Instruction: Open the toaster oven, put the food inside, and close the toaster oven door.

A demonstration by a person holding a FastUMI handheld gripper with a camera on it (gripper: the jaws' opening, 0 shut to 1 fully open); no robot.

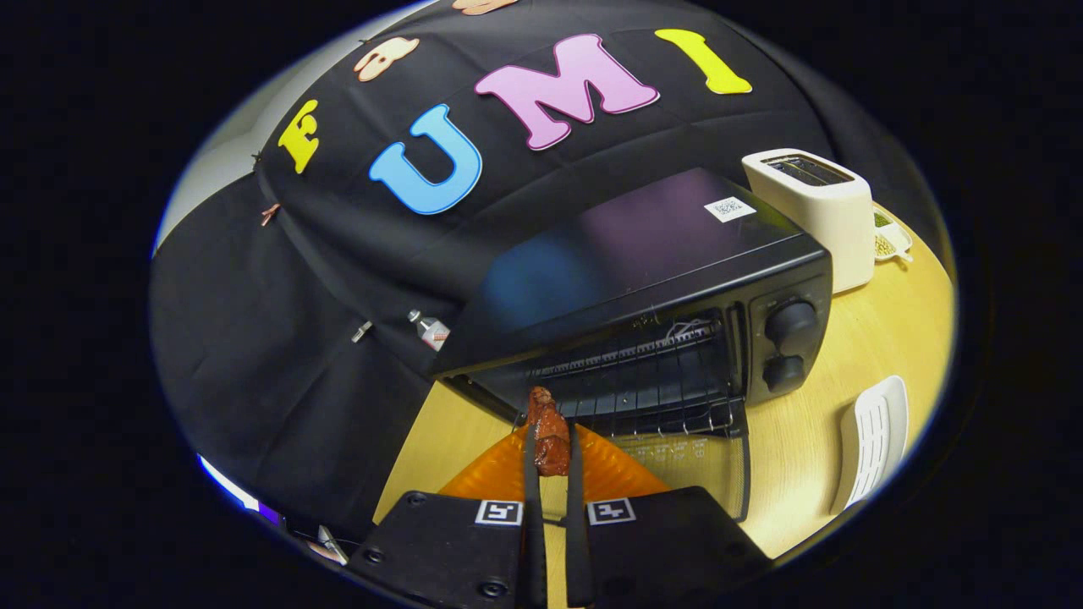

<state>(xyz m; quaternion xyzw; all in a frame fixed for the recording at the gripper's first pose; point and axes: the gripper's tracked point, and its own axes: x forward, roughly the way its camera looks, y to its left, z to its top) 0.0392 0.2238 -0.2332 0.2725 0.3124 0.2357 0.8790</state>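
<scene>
— So, what has the gripper (552, 448) got?
— Its fingers are nearly closed, pinching a brown piece of food (548, 430).
— And the toaster oven (651, 304)?
— Just ahead, door (677, 461) dropped open, the food at the rack's (643, 389) front edge.

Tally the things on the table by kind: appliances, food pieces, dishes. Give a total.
Appliances: 2, the black toaster oven with its door open and the white slot toaster.
Food pieces: 1, the brown food piece clamped between the fingers of the gripper.
Dishes: 3, the orange plate, the white slotted dish, the small tray.
Total: 6
</scene>
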